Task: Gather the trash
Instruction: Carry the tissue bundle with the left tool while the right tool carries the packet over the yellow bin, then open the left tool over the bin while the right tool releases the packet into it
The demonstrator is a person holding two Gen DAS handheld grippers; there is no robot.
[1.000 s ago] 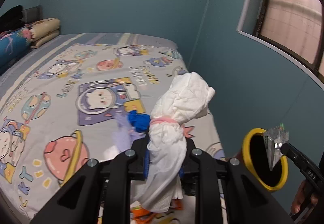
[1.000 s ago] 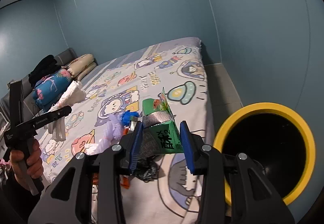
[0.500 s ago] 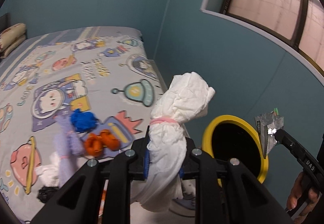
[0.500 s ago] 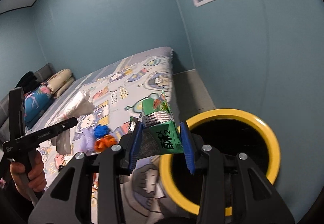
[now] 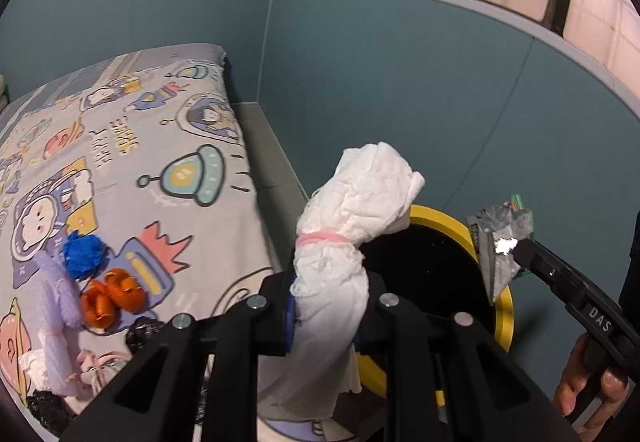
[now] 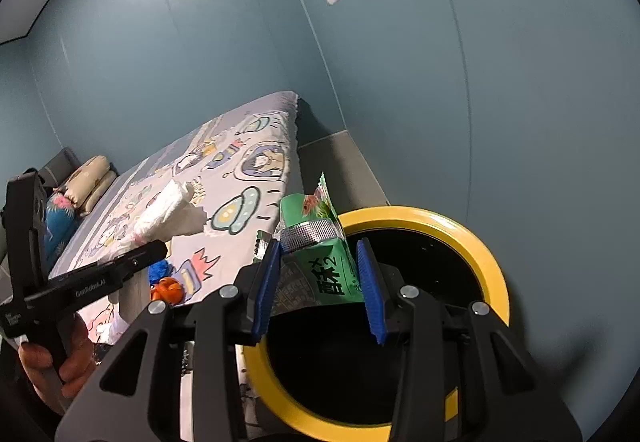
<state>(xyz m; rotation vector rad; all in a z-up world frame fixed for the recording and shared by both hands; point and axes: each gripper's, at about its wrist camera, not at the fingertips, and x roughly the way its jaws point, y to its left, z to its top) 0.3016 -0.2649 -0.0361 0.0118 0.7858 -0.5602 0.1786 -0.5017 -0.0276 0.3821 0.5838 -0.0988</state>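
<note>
Swinging from bed (image 5: 120,146) to bin (image 6: 476,242) at lower right, right gripper (image 6: 320,278) clamped the green wrapper (image 6: 320,242) over its mouth; left gripper (image 5: 328,306) clamped the white bundle (image 5: 352,218) beside the rim, ready for dropping.

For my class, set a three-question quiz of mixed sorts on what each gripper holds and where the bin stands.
1. True or false: the left gripper is shut on a white tissue bundle.
2. The right gripper holds: A) a blue pom-pom B) a green snack packet C) nothing.
3. Fill in: the bin has a ____ rim and stands on the floor beside the bed.

Key: 1 true. 2 B. 3 yellow.
</note>
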